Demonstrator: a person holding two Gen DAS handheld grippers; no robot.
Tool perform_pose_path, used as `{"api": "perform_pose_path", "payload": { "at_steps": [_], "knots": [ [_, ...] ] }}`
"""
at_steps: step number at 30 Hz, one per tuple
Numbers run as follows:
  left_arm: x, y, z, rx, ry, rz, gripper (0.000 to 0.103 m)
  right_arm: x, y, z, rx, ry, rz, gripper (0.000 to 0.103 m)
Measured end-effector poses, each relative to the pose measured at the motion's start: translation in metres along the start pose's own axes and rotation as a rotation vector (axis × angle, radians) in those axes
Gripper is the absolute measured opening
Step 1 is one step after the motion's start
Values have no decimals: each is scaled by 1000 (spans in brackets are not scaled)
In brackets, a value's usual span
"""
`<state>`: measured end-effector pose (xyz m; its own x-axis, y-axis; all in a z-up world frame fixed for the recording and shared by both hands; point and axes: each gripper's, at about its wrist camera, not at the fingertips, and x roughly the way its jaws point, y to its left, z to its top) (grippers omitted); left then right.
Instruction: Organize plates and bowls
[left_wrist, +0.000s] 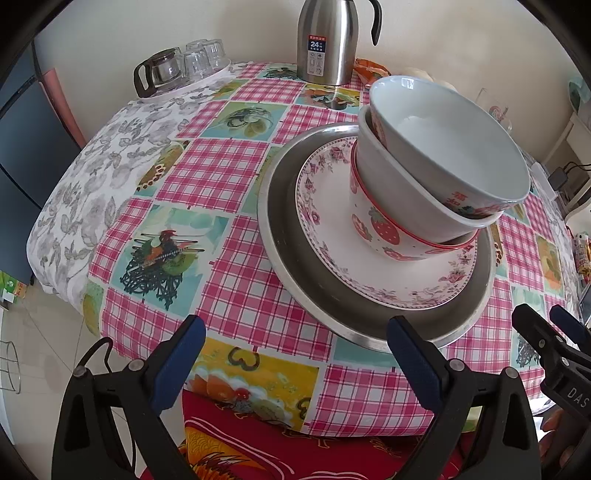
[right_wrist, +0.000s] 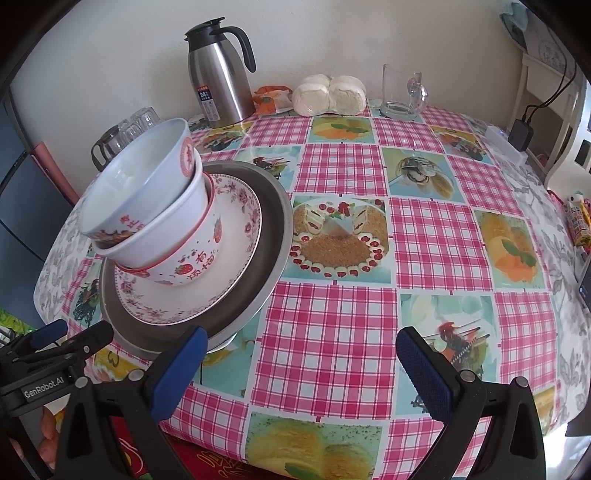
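Both claws gape wide and empty: our left gripper (left_wrist: 295, 354), our right gripper (right_wrist: 301, 363). Beyond, at 1 o'clock, the steel tray (left_wrist: 280, 236) carries a floral plate (left_wrist: 332, 236) and three stacked bowls (left_wrist: 424, 192). Farther, at 12, a thermos (left_wrist: 327, 40) stands; glasses (left_wrist: 199, 61) at 10.

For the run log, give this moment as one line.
left gripper open | right gripper open | bowls stacked on plate | nothing held
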<state>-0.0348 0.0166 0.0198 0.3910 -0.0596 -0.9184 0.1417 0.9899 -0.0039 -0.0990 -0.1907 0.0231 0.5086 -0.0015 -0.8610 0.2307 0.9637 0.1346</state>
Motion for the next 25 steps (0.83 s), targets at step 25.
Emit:
{"api": "perform_pose_path", "payload": {
  "at_steps": [25],
  "knots": [
    [2, 1, 0, -9, 2, -7, 99, 2, -1, 0, 0, 5, -2, 103]
  ]
}}
